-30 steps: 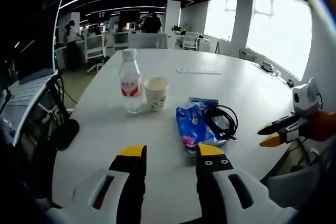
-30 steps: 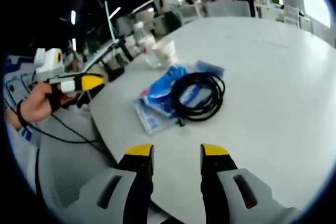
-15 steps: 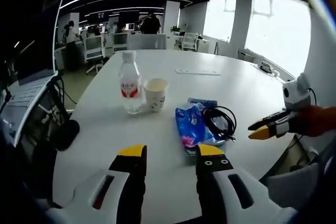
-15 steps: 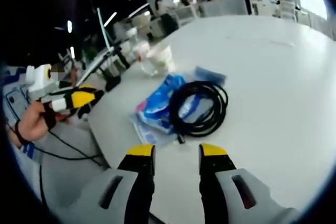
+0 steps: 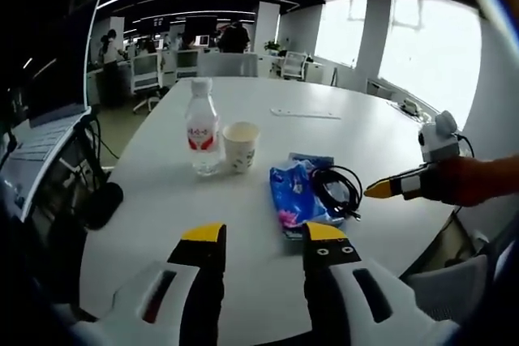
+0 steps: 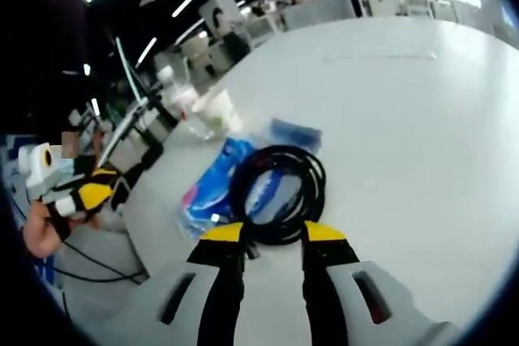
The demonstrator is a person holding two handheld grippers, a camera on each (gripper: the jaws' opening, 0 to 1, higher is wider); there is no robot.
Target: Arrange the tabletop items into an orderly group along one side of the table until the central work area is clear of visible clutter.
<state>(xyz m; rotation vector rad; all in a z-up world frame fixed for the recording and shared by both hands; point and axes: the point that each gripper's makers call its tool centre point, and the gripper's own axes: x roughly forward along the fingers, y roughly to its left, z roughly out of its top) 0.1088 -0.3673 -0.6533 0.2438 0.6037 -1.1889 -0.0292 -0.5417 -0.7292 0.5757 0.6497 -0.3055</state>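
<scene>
A clear water bottle point(image 5: 200, 127) with a red label and a paper cup point(image 5: 241, 145) stand side by side on the white table point(image 5: 268, 131). To their right lies a blue packet point(image 5: 293, 198), with a coiled black cable point(image 5: 338, 187) partly on top of it. My left gripper point(image 5: 263, 241) is open over the table's near edge, short of the packet. My right gripper point(image 5: 381, 190) comes in from the right, beside the cable. In the right gripper view the right gripper point(image 6: 273, 237) is open at the near rim of the cable point(image 6: 280, 192); the packet point(image 6: 207, 196), cup point(image 6: 212, 111) and left gripper point(image 6: 89, 192) lie to the left.
A thin white strip point(image 5: 306, 111) lies farther back on the table. An open laptop point(image 5: 40, 127) sits on a stand at the left, past the table edge. Office chairs, desks and people fill the background, with bright windows point(image 5: 422, 46) at the right.
My right gripper has moved forward over the table up to the cable coil. The left gripper and the table items have stayed put.
</scene>
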